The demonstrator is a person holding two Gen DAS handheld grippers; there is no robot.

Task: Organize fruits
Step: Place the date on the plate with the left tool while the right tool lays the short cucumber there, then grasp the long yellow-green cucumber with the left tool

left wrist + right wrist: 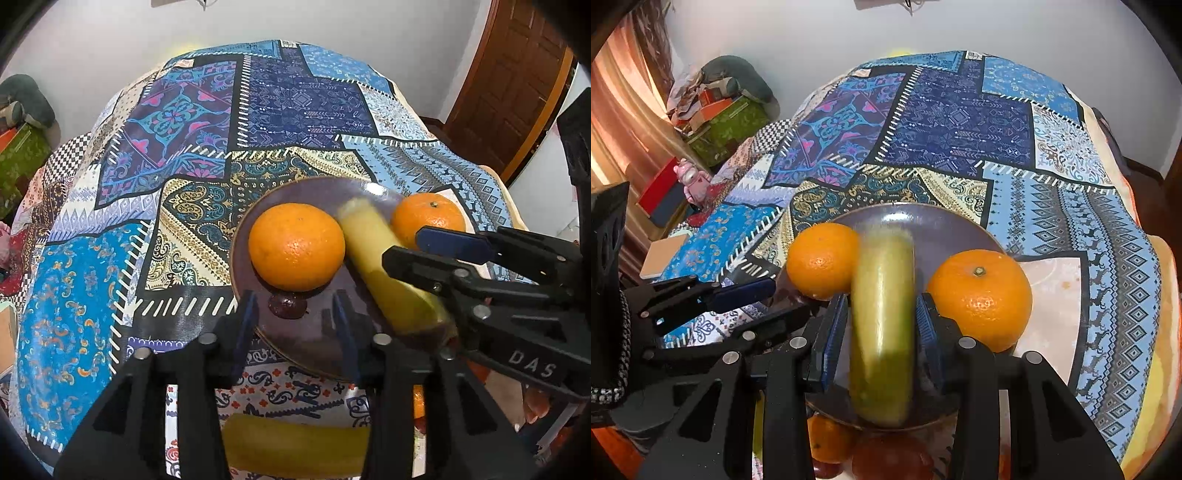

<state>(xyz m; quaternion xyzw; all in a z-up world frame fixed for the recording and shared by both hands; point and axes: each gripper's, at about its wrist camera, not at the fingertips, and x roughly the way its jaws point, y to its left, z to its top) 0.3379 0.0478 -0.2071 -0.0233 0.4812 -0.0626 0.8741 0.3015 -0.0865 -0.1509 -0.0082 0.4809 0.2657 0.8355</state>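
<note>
Status of work: partly complete. The plate (960,225) sits on the patterned tablecloth (960,122) near the table's front edge. One orange (822,260) lies on the plate's left portion. A second orange (980,297) is at the plate's right rim; whether it rests fully on the plate or partly on the cloth cannot be determined from either view.

The right gripper (882,325) has a banana (882,325) between its blue pads (the fruit is motion-blurred, so it is evidently moving). The jaws stand close along both sides of the banana, with a thin gap possibly visible on the right side; firm contact cannot be confirmed. The banana lies lengthwise over the plate's middle, between the two oranges and touching or nearly touching the left one. I judge it is being set down or released there.

The left gripper (295,314) is spread wide and holds nothing. It hovers over the near edge of the plate (314,354), just short of the left orange (297,245). A small dark item (288,305) lies on the plate beneath that orange; its identity is unclear.

Outstanding: a second banana (295,446) lies on the cloth below the left gripper, off the plate. The right wrist view shows another orange (831,439) and a reddish fruit (892,459) in front of the plate, also uncollected.
</note>
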